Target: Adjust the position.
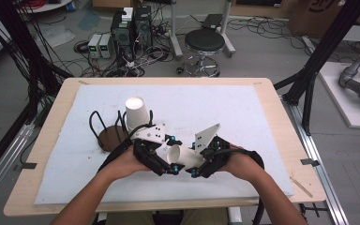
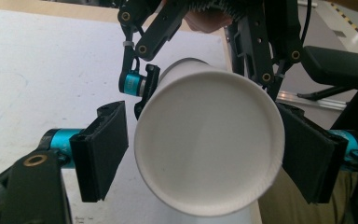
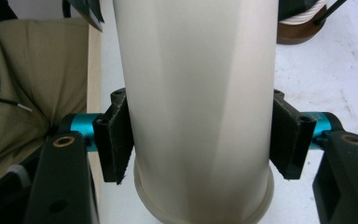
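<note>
White padding (image 1: 243,108) covers the wooden table (image 1: 281,122), with a stool (image 1: 204,44), computer boxes (image 1: 131,28) and loose cables on the grey floor beyond.

Near the front edge, both hands meet over a white paper cup (image 1: 183,157) lying on its side in the air between the grippers. The right gripper (image 1: 198,169) has its jaws closed on the cup's wall: in the right gripper view both black pads (image 3: 116,140) press against the cup (image 3: 200,107) on either side, close above the rolled rim. The left gripper (image 1: 168,166) faces the cup's open mouth. In the left gripper view its jaws stand wide, one pad (image 2: 103,149) left of the cup (image 2: 209,144) with a thin gap showing, the other at the right side, where I cannot tell whether it touches.

Farther back on the padding, a second cup (image 1: 136,115) stands upside down beside a brown round base with black wire loops (image 1: 108,133).
</note>
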`<state>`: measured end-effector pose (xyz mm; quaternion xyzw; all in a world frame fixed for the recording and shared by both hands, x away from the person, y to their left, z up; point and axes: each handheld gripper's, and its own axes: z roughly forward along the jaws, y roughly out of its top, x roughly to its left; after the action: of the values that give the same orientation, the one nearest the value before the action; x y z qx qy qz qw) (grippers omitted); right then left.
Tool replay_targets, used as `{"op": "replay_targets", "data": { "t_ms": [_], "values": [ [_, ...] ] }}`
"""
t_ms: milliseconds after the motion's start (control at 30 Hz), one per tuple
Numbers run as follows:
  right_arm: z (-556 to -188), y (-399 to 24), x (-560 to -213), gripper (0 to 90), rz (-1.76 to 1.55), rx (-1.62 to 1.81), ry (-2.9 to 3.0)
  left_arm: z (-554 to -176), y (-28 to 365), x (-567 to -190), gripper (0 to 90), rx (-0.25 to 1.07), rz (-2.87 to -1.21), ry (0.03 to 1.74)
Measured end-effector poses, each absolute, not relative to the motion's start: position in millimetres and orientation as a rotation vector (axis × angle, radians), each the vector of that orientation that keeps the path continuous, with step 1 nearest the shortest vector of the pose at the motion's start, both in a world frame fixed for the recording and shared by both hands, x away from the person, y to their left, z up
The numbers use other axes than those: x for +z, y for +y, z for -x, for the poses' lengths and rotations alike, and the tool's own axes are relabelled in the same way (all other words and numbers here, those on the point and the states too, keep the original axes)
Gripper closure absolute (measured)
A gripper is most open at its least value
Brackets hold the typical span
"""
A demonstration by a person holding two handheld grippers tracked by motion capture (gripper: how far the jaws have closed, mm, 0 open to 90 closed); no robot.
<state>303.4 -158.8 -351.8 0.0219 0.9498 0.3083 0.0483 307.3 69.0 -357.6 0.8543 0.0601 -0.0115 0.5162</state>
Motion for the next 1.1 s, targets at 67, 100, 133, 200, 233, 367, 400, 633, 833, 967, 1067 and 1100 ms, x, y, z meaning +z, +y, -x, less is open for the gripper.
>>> {"op": "replay_targets", "data": {
  "t_ms": [67, 100, 133, 200, 233, 367, 400, 633, 833, 967, 1067, 1100],
  "values": [
    [-302.9, -157.2, -351.8, 33.6, -0.058, 0.917, 2.907, -307.0, 66.6, -359.4, 23.1, -0.034, -2.068, 0.129],
    [-303.1, -156.7, -351.9, 33.6, -0.049, 0.912, 2.91, -306.4, 65.6, -360.3, 24.0, -0.036, -2.076, 0.12],
    [-302.9, -156.3, -352.3, 33.6, -0.043, 0.91, 2.918, -306.0, 65.0, -360.8, 25.0, -0.034, -2.083, 0.108],
    [-302.7, -155.9, -353.0, 33.5, -0.038, 0.908, 2.925, -305.5, 64.6, -361.0, 28.3, -0.035, -2.089, 0.098],
    [-302.6, -155.9, -353.2, 33.4, -0.04, 0.907, 2.929, -304.7, 63.4, -362.0, 29.8, -0.031, -2.09, 0.083],
    [-302.7, -155.5, -354.7, 33.3, -0.034, 0.905, 2.94, -304.8, 62.2, -363.0, 32.6, -0.02, -2.097, 0.071],
    [-303.1, -155.7, -355.4, 33.3, -0.038, 0.907, 2.944, -304.9, 62.1, -363.0, 32.9, -0.014, -2.1, 0.069],
    [-304.7, -163.7, -361.6, 19.0, -0.107, 1.034, 2.883, -306.4, 64.8, -364.7, 34.6, -0.018, -2.076, 0.076],
    [-303.7, -179.1, -361.0, 19.1, -0.156, 1.275, 2.803, -306.5, 74.4, -369.8, 35.2, -0.035, -1.991, 0.109],
    [-301.1, -189.8, -360.5, 19.0, -0.227, 1.454, 2.704, -306.7, 80.3, -373.2, 35.2, -0.045, -1.936, 0.132],
    [-299.0, -199.1, -361.5, 19.0, -0.286, 1.606, 2.625, -306.9, 87.0, -378.9, 35.2, -0.048, -1.891, 0.158],
    [-298.7, -201.3, -362.1, 19.0, -0.299, 1.636, 2.601, -306.6, 88.8, -380.7, 35.2, -0.047, -1.873, 0.164]
  ]
}}
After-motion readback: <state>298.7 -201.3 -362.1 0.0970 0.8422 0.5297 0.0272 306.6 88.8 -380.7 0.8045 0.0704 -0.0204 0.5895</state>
